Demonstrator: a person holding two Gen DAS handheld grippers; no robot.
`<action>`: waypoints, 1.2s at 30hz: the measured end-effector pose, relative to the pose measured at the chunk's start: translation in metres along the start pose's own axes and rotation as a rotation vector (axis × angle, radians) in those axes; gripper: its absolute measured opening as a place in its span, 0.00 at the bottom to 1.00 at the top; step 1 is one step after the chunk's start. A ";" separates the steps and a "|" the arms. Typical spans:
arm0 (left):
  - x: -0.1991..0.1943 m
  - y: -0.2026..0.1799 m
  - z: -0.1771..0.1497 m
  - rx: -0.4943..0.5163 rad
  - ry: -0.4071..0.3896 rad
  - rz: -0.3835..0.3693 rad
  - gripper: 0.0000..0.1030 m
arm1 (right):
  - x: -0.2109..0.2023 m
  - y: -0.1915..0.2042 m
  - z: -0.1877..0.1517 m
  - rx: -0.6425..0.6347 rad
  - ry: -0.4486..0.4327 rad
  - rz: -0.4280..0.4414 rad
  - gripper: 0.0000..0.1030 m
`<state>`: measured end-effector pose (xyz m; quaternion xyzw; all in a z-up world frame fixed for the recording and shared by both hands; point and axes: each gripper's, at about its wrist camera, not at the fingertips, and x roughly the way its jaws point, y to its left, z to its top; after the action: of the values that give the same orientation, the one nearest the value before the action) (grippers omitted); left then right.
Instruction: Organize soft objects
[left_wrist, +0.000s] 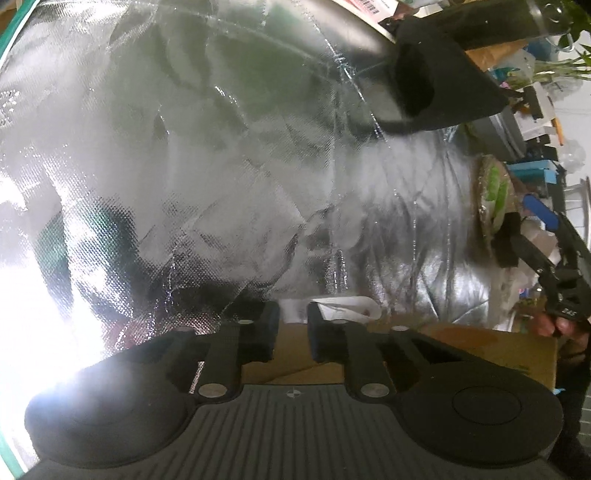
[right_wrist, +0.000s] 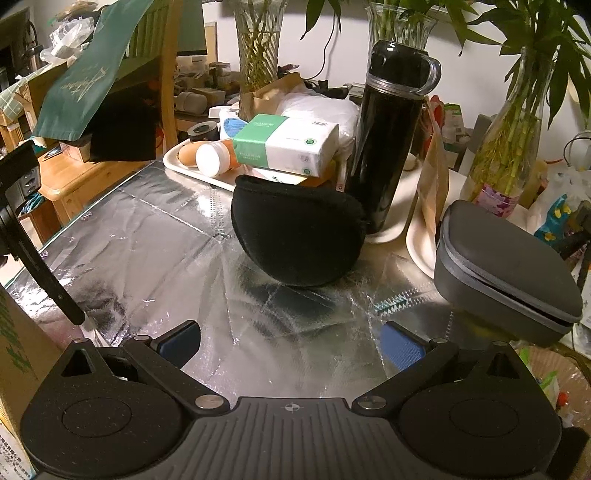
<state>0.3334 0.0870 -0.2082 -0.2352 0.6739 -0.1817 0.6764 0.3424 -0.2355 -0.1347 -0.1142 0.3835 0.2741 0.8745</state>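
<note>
On the left of the crinkled silver foil sheet (right_wrist: 155, 236) that covers the table, we see the left gripper (left_wrist: 295, 321) tilted down over the near edge, above a brown cardboard box (left_wrist: 480, 350). Its black fingers (left_wrist: 271, 321) stand close together with only a narrow gap, and we see nothing caught in that gap. A crumpled white scrap of paper (left_wrist: 351, 308) lies just beyond the right-hand finger; we cannot tell whether it touches it.

Further right, near the middle of the sheet, the soft black rounded fabric pouch (right_wrist: 295, 236) stands propped on its curved edge, apart from both grippers. Behind it, a white tray (right_wrist: 184, 170) carries a green-and-white pack of tissues (right_wrist: 291, 144). Just right of the pouch, a tall glossy black bottle (right_wrist: 388, 140) stands upright.

At the near edge, the right gripper (right_wrist: 291, 347) hangs over bare foil, facing the pouch. Its blue-padded fingers (right_wrist: 400, 349) are spread wide and hold nothing.

On the far right, a grey zipped hard case (right_wrist: 506, 266) sits at the edge of the sheet, well clear of the pouch.
</note>
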 end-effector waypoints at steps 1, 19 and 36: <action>0.000 0.000 0.000 -0.001 -0.004 0.007 0.07 | 0.000 0.000 0.000 0.000 0.002 0.000 1.00; -0.044 -0.011 -0.008 0.132 -0.320 0.194 0.19 | -0.001 0.003 0.001 -0.015 0.004 -0.013 1.00; -0.020 -0.039 -0.005 0.482 -0.293 0.243 0.55 | -0.002 0.004 0.002 -0.018 -0.004 -0.010 1.00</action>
<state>0.3302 0.0659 -0.1700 -0.0095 0.5300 -0.2183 0.8193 0.3402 -0.2328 -0.1320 -0.1234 0.3789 0.2732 0.8756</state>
